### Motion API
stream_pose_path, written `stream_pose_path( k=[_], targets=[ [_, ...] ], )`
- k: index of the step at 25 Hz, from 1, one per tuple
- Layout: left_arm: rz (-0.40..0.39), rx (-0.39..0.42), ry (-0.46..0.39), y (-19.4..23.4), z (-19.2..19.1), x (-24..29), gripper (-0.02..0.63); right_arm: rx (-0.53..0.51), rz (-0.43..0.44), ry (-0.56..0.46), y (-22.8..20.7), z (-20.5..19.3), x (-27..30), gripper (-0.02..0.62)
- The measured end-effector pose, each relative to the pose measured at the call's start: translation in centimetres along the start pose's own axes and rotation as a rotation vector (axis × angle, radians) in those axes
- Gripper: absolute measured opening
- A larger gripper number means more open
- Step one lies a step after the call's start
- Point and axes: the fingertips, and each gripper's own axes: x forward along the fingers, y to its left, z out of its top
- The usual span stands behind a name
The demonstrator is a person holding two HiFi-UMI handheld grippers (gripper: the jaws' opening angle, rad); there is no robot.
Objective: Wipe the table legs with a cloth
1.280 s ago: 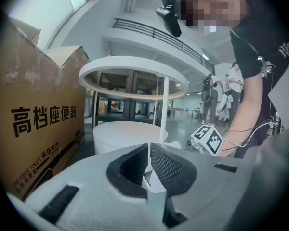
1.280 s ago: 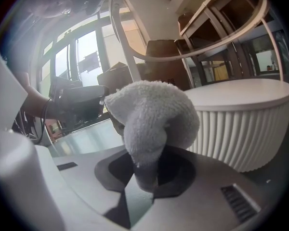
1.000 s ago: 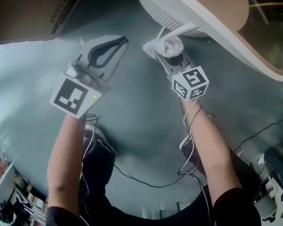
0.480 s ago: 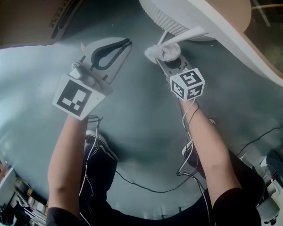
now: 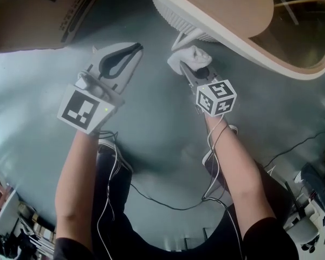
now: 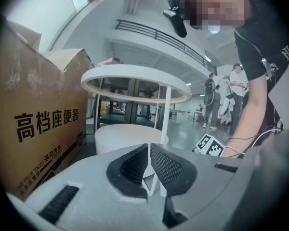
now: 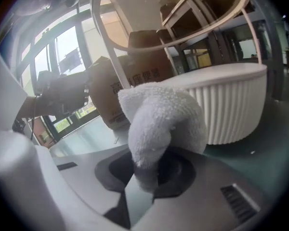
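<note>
Grey floor (image 5: 162,129) beside cardboard box (image 5: 38,15): right gripper (image 5: 185,69) pinches cloth (image 5: 194,56) near table leg (image 5: 182,38), left gripper (image 5: 134,49) closed.

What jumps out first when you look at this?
The fluffy white cloth pinched in the right claw catches the eye first, held up just beside the round wooden table with a white rim at the top of the head view. The left claw is shut and empty, near a big brown cardboard box at the top left.
</note>
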Motion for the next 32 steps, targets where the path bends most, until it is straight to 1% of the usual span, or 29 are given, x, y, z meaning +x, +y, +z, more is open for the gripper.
stream_pose_path(
  k=[3,5,7,10,12,15,19,25,32],
  targets=[
    [-0.014,-0.032,0.003,-2.3,3.8,-1.0,0.006,0.046,-0.058,-0.087,0.4,5.1,-5.5,0.078],
    [-0.030,-0.052,0.009,-3.9,6.3,-1.7,0.006,0.042,-0.053,-0.174,1.5,9.6,-8.8,0.078],
    [-0.044,-0.063,0.018,-5.0,8.4,-2.2,0.006,0.007,-0.032,-0.242,2.8,14.1,-11.0,0.078],
    [-0.058,-0.076,0.043,-5.8,10.5,-2.5,0.006,-0.041,0.000,-0.278,4.1,19.0,-12.1,0.078],
    [-0.061,-0.081,0.044,-5.8,11.9,-2.2,0.006,-0.049,0.013,-0.279,4.4,20.6,-12.0,0.078],
    [-0.056,-0.087,0.031,-5.4,13.3,-1.9,0.006,-0.028,0.051,-0.292,5.0,21.7,-11.5,0.078],
    [-0.058,-0.090,0.037,-4.8,13.5,-1.7,0.006,-0.056,0.122,-0.299,6.1,22.3,-10.9,0.078],
    [-0.062,-0.089,0.057,-4.4,11.4,-1.8,0.006,-0.156,0.169,-0.269,6.9,21.2,-9.7,0.078],
    [-0.063,-0.091,0.059,-3.4,8.4,-0.9,0.006,-0.181,0.192,-0.302,6.6,19.7,-8.1,0.078]
  ],
)
